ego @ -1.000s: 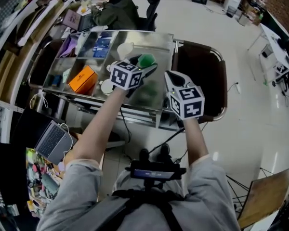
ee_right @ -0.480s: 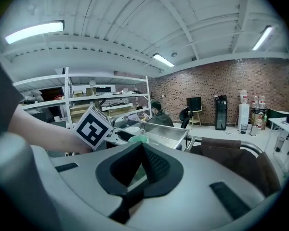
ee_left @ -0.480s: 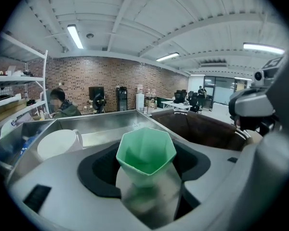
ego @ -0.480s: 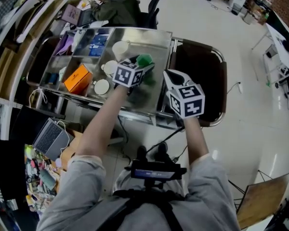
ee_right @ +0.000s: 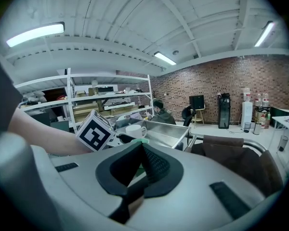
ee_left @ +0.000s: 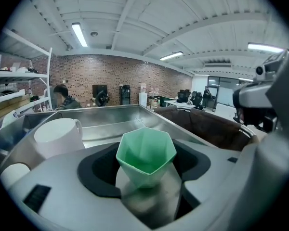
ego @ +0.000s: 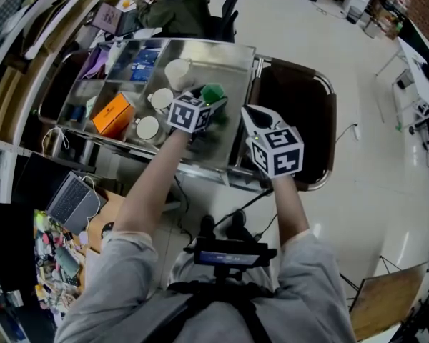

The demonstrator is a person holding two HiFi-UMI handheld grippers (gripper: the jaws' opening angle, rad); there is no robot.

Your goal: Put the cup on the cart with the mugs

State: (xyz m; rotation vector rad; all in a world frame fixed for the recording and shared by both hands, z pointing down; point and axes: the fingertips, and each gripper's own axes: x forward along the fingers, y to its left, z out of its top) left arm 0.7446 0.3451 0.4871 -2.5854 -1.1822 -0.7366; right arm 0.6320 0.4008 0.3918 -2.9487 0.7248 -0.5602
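My left gripper [ego: 208,103] has its jaws closed on the lower half of a green cup [ee_left: 146,155], a faceted cup held upright with its open mouth up. The cup hangs over the steel cart [ego: 240,54], near the cart's middle; I cannot tell whether its base touches the metal. Three white mugs [ego: 178,71] stand on the cart between nine and eleven o'clock of the cup, the nearest one just beside it. An orange box [ego: 111,114] lies further out at nine o'clock. My right gripper [ee_right: 140,150] is at the cart's three o'clock edge, its jaws together and holding nothing, above a brown chair [ego: 304,102].
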